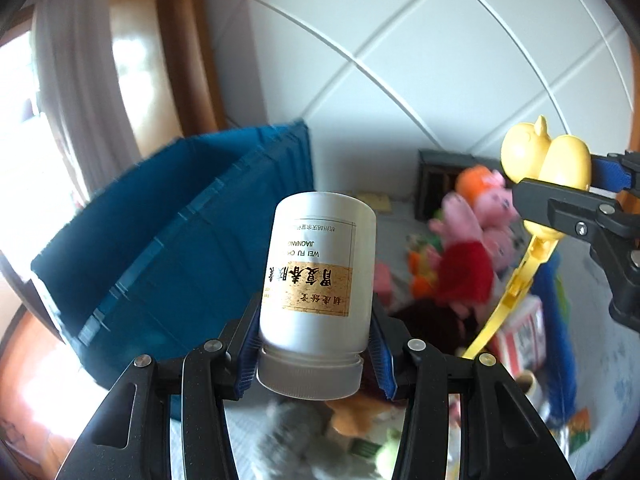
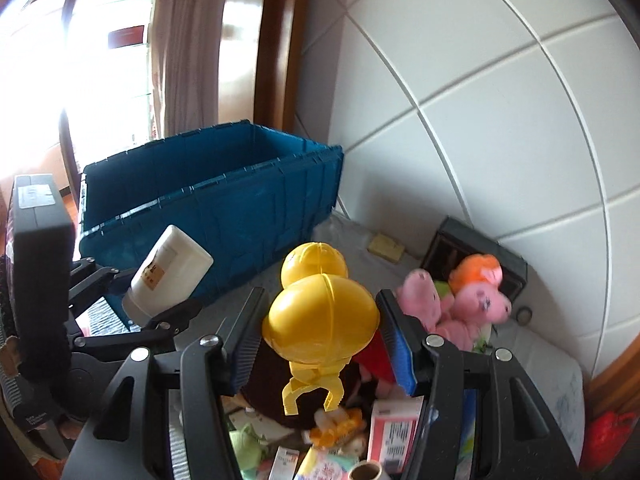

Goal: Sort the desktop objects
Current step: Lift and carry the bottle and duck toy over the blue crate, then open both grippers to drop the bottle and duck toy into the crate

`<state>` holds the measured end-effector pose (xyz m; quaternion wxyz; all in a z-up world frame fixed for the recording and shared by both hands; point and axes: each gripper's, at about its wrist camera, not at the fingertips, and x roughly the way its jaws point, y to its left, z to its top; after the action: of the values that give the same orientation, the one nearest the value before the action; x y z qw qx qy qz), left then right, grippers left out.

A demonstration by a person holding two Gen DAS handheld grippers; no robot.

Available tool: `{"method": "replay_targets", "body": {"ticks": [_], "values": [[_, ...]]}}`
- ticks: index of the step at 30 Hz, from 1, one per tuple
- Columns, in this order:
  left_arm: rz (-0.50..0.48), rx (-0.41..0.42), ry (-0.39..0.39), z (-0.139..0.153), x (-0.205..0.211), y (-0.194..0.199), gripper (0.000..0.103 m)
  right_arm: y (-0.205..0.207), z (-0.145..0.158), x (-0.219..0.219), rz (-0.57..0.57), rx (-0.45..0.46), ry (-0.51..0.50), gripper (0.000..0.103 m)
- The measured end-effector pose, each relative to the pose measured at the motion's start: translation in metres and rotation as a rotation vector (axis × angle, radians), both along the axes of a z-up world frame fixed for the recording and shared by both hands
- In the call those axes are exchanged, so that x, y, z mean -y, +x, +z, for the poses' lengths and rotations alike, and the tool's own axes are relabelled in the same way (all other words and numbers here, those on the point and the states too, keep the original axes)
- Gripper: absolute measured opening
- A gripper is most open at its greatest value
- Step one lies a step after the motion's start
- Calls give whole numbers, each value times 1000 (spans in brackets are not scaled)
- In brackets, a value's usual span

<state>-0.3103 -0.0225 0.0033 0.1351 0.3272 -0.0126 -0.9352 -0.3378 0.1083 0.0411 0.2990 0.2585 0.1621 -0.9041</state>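
Clamping a white medicine bottle (image 1: 316, 276) cap-down between its blue pads, the left gripper (image 1: 316, 344) holds it just right of the open blue crate (image 2: 208, 192). The bottle's tan label reads upside down. Right of the crate, the right gripper (image 2: 320, 332) squeezes a yellow duck-shaped tong (image 2: 320, 316). Open cloth lies between the crate's wall and the pink plush pigs (image 2: 456, 304). Only the right wrist view shows the crate's bare interior and a red-and-white box (image 2: 394, 436) below

A pale padded surface (image 2: 560, 380) bears a blue crate (image 2: 224, 200), pink plush toys (image 2: 460, 308) and small boxes (image 2: 396, 436)
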Motion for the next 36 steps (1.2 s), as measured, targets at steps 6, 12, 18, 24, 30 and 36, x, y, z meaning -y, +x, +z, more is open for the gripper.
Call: {"method": "replay_targets", "body": {"ticks": [6, 12, 18, 24, 30, 36], "values": [[90, -70, 2, 47, 54, -14, 46, -8, 48, 51, 78, -80, 0, 55], [163, -119, -40, 79, 126, -14, 47, -12, 93, 130, 163, -157, -55, 55], [244, -101, -51, 83, 238, -11, 47, -12, 115, 222, 226, -199, -124, 55], [268, 4, -37, 52, 337, -27, 47, -17, 106, 323, 266, -161, -148, 55], [196, 176, 22, -6, 375, -53, 47, -47, 34, 389, 241, 26, -43, 55], [117, 303, 77, -46, 373, -68, 47, -57, -32, 410, 233, 200, 141, 55]]}}
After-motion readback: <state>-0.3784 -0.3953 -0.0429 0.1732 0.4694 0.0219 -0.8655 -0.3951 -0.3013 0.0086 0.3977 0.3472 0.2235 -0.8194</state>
